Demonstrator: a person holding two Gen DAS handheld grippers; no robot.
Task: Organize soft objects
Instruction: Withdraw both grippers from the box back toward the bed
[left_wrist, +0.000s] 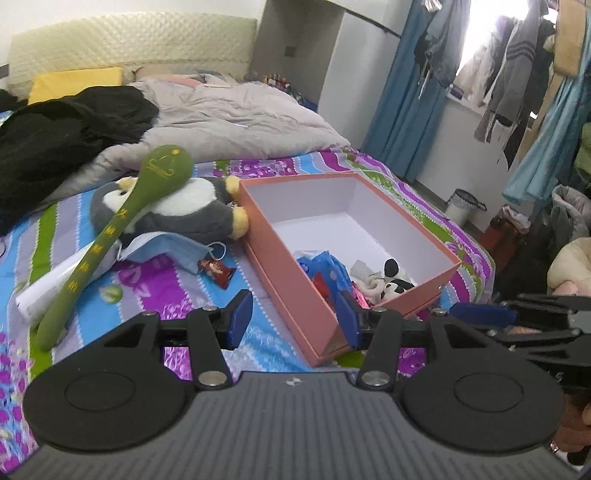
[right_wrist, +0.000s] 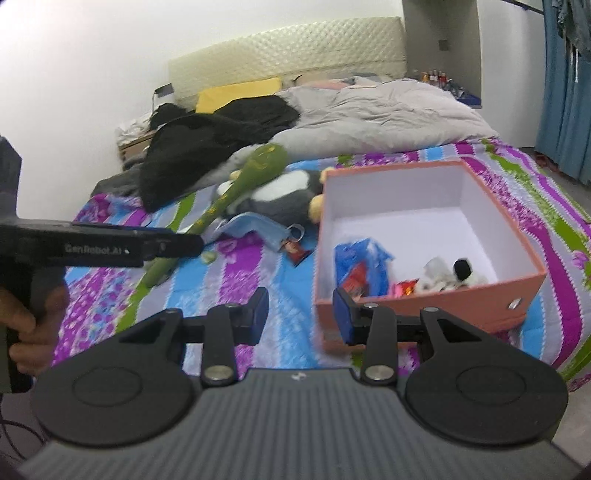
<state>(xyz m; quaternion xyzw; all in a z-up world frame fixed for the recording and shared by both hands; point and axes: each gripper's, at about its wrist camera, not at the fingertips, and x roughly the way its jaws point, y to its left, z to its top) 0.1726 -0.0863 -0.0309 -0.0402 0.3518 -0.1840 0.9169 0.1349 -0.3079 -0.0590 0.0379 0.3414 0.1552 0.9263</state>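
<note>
We see a bed (left_wrist: 155, 291) with a striped purple, blue and green floral sheet, and an open pink box (left_wrist: 295, 273) sitting on it. Box interior is white, mostly bare; at the near end lie a blue plastic packet (left_wrist: 325, 266), something red beside it, and a small black-and-white plush (left_wrist: 391, 280).

Left of the box, touching its far corner, lies a grey-and-white penguin plush (left_wrist: 192, 210) with yellow feet. A long green plush stick (left_wrist: 110, 229) with yellow markings lies slanted across the penguin, round head up toward the duvet. Under and beside them: a blue face mask (left_wrist: 173, 251), a white roll of paper (left_wrist: 48, 288), and a small red snack wrapper (left_wrist: 218, 271) just right of the mask.

Further back we see a grey duvet (left_wrist: 236, 118), a black garment (left_wrist: 62, 136) heaped on the left, and a yellow pillow (left_wrist: 74, 83) by the headboard.

Left gripper (left_wrist: 291, 317): jaws apart, nothing between them, hovering above the sheet at the box's near corner. Right gripper (right_wrist: 300, 314): jaws apart, empty too, over the sheet at the box's near left edge.

In the right wrist view the left gripper shows at the left edge, with a hand (right_wrist: 26, 325) around its handle. Right wrist view is somewhat blurred.

Clothes (left_wrist: 509, 62) hang by the window on the right, blue curtain (left_wrist: 406, 96) next to them.
</note>
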